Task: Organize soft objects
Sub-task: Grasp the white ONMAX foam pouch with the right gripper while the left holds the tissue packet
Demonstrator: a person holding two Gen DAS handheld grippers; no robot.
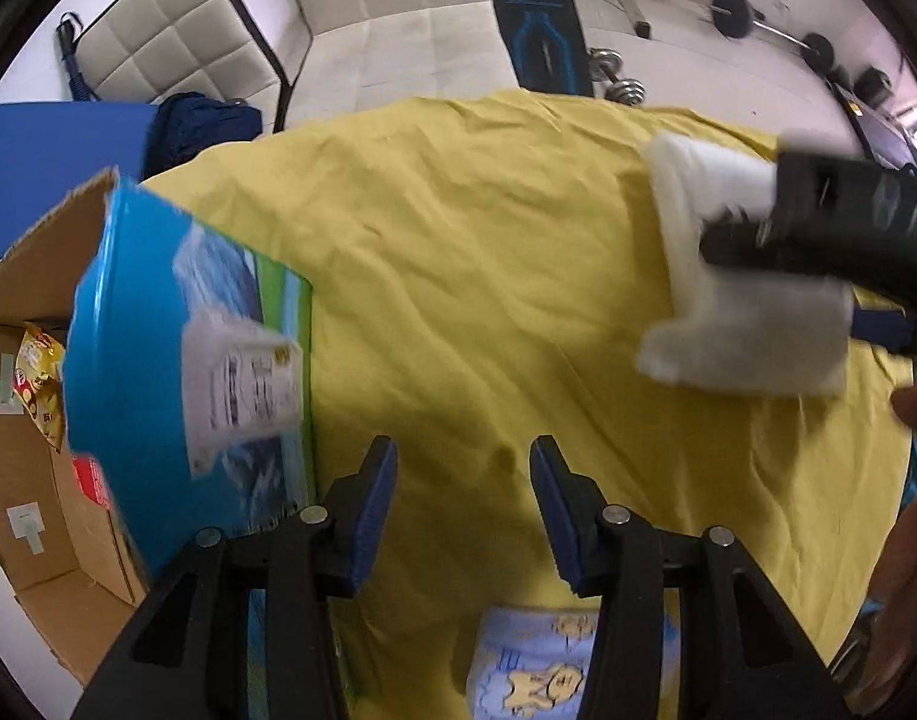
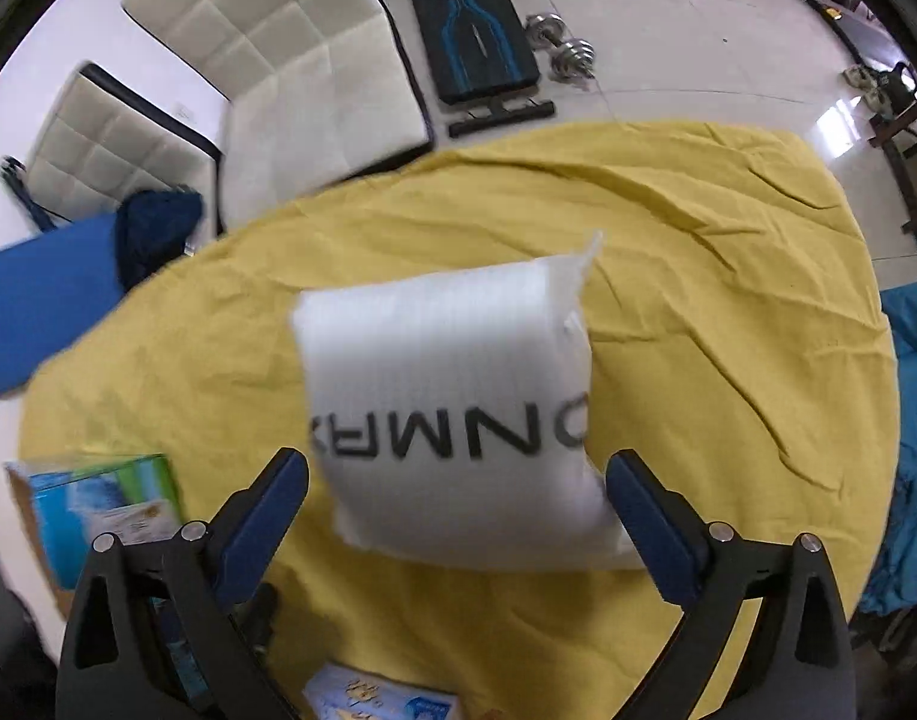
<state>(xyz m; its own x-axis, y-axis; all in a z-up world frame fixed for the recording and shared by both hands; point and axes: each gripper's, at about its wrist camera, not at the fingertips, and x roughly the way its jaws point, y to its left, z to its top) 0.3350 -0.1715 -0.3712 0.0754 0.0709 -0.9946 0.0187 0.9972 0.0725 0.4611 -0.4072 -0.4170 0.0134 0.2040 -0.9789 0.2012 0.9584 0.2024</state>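
A white soft packet [image 2: 452,408] with black letters hangs between my right gripper's [image 2: 458,480] wide-open fingers, above the yellow cloth [image 2: 698,300]; it looks blurred and the fingers do not press on it. In the left wrist view the same packet [image 1: 734,300] sits at the right gripper's tip [image 1: 818,240], over the cloth [image 1: 458,240]. My left gripper [image 1: 463,468] is open and empty above the cloth. A blue-and-green cardboard box [image 1: 158,360] stands open at the left, with snack packets [image 1: 38,384] inside. A soft pack with a bear print [image 1: 542,666] lies under the left gripper.
White padded chairs [image 2: 290,60] stand behind the table. A blue mat [image 2: 38,312] and a dark blue bag [image 2: 158,222] lie at the left. A weight bench [image 2: 470,30] and dumbbells [image 2: 566,48] are on the floor. Blue fabric [image 2: 914,420] lies at the right.
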